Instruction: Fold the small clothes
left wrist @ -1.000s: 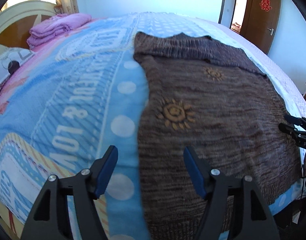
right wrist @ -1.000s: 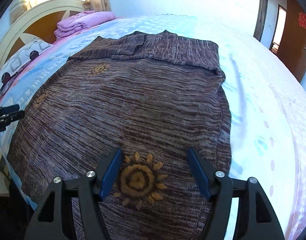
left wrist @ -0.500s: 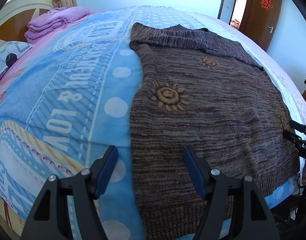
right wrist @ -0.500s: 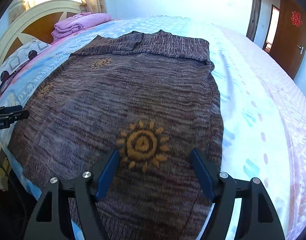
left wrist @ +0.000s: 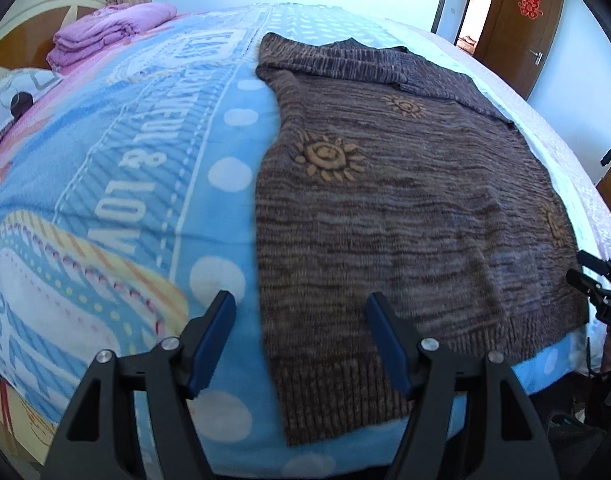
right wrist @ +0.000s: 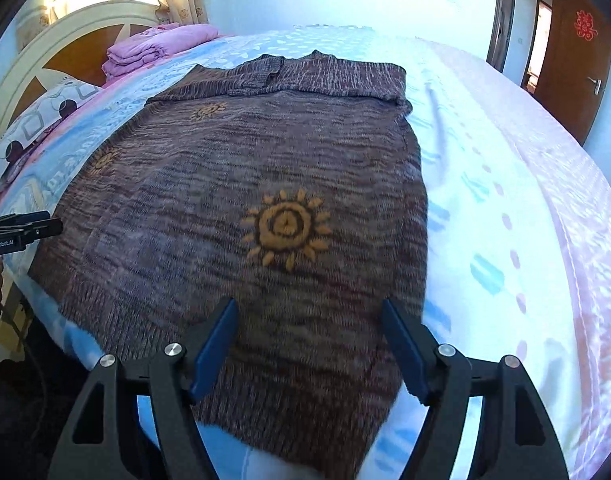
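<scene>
Looking along the left gripper (left wrist: 299,336): jaws wide apart and empty, straddling the sweater's (left wrist: 417,200) side edge close to its ribbed hem, above the near edge of the bed (left wrist: 105,168). Spread flat on the blanket with sleeves folded across the far end, probably so both hem corners can be pinched and carried over. Plenty of bare blanket on the headboard side; folded pink bedding (left wrist: 109,34) well apart near the far corner.

Looking along the right gripper (right wrist: 309,344): jaws likewise parted, gripping nothing, poised over the other hem corner of the sweater (right wrist: 265,160) near the sun motif (right wrist: 285,228). Hem reaching the bed's near edge, so little margin there; open sheet toward the door side, clear room toward the far edge for the fold.
</scene>
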{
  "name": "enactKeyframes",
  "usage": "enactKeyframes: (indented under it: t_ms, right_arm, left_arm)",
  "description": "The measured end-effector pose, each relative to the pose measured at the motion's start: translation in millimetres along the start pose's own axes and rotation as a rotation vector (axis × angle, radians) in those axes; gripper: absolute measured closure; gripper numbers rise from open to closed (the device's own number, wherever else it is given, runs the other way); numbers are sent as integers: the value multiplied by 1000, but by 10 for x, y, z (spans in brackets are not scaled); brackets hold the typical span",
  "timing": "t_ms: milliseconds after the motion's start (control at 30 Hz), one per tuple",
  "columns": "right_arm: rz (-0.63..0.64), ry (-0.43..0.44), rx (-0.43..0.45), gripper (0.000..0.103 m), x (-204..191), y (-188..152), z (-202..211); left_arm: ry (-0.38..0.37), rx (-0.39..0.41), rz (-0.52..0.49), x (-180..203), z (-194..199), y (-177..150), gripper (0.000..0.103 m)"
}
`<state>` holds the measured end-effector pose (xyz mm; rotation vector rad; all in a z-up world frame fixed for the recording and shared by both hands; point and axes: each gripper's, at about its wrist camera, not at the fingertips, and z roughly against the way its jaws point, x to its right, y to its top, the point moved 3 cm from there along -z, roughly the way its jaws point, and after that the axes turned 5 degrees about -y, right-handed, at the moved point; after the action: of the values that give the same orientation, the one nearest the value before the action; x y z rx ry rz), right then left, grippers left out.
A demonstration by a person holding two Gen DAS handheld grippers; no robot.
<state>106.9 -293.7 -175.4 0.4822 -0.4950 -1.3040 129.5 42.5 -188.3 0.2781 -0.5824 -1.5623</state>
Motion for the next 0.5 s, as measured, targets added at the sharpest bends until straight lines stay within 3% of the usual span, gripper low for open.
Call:
enactKeyframes:
  t_ms: [300, 500]
  right_arm:
    - [-35, -1, -48, 29, 162, -332, 128]
    - [-43, 21, -48, 31, 170, -450, 164]
  left_arm:
    - [-95, -24, 62, -61, 111, -252, 36]
    - [-62, -38, 51, -30, 98, -296, 63]
